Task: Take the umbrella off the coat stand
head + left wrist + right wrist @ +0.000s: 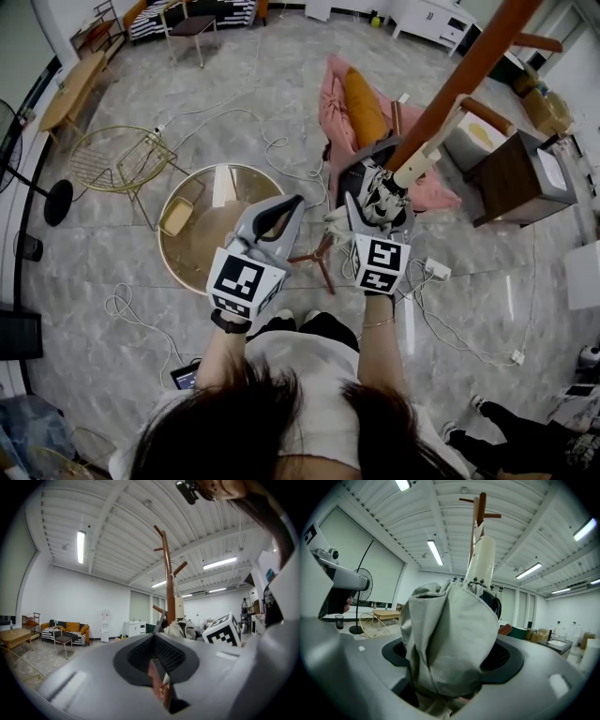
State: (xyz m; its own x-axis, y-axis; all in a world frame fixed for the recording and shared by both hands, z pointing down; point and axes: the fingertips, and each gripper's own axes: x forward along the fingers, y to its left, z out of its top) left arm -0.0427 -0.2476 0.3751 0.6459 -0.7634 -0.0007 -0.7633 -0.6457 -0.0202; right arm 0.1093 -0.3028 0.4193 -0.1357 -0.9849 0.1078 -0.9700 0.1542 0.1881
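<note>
A brown wooden coat stand (469,66) rises just in front of me, and its pole (169,573) also shows in the left gripper view. A folded grey-beige umbrella (380,199) with a cream handle (427,155) hangs against it. My right gripper (379,192) stands wide around the bunched canopy (450,634). The fabric fills the gap, but dark pad shows on both sides of it. The cream handle (483,559) points up along the pole (480,503). My left gripper (296,201) hovers to the left of the umbrella, jaws together and empty.
A round glass-topped table (180,258) stands below my left gripper, with a yellow wire chair (117,159) further left. A pink armchair (337,112) with an orange cushion sits behind the stand. A dark cabinet (511,178) is at the right. White cables (281,150) trail over the floor.
</note>
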